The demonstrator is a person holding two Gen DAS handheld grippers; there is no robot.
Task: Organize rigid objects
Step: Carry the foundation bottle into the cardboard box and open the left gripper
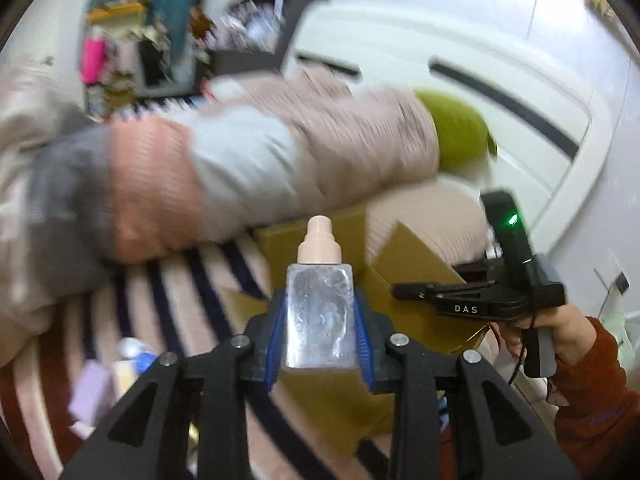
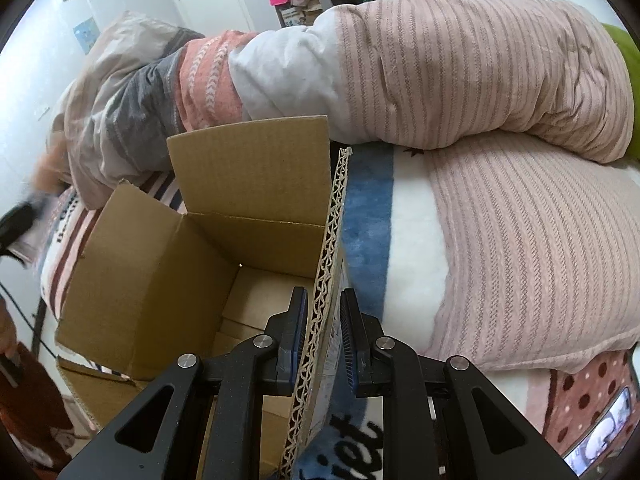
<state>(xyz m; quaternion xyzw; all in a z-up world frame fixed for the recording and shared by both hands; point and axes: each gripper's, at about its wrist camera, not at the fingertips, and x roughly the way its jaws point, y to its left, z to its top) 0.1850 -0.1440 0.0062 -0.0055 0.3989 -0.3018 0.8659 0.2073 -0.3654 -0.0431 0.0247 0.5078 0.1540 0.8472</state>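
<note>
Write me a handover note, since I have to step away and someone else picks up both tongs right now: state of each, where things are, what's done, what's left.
Left tongs: shut on a small clear bottle with a peach cap, held in the air short of the cardboard box.
Right tongs: shut on the box's side flap, holding it upright.
The box sits open on the bed; what shows of its inside looks empty.
Done: bottle picked up.
Left: put the bottle in the box. Blurred small items lie on the striped blanket, probably next.
</note>
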